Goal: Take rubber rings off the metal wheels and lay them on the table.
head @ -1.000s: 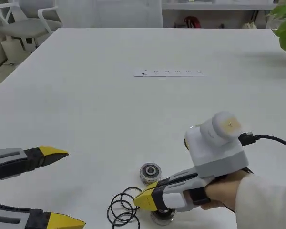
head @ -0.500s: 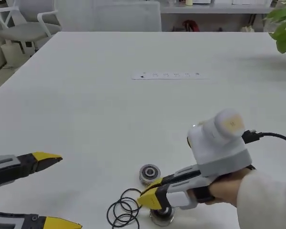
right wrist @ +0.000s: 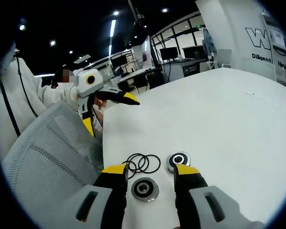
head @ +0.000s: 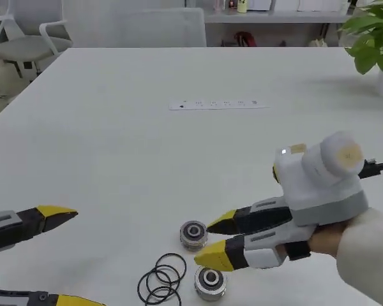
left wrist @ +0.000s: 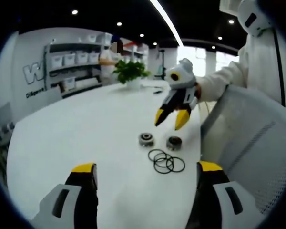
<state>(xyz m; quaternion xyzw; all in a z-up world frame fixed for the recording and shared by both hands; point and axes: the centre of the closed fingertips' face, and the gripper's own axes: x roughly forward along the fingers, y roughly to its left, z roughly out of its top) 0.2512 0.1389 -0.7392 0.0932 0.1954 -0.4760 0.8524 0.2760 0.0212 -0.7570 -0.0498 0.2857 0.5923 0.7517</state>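
Two metal wheels stand near the table's front edge: the far wheel [head: 193, 233] [left wrist: 146, 139] [right wrist: 178, 160] and the near wheel [head: 210, 282] [left wrist: 174, 142] [right wrist: 144, 189]. Several black rubber rings [head: 161, 278] [left wrist: 166, 161] [right wrist: 142, 163] lie overlapping on the table just left of the near wheel. My right gripper [head: 205, 242] [right wrist: 150, 170] [left wrist: 169, 125] hovers open above and between the wheels, holding nothing. My left gripper [head: 64, 256] [left wrist: 147, 168] [right wrist: 109, 115] is wide open at the lower left, well away from the wheels.
A flush socket strip [head: 218, 104] sits mid-table. A potted plant [head: 370, 38] stands at the far right corner, and chairs [head: 25, 38] stand beyond the far left edge. A mesh chair back [right wrist: 52, 157] is close to the front edge.
My right gripper, shut low over the near wheel before, has lifted, moved right and opened. The near wheel now stands uncovered. The left gripper has barely moved.
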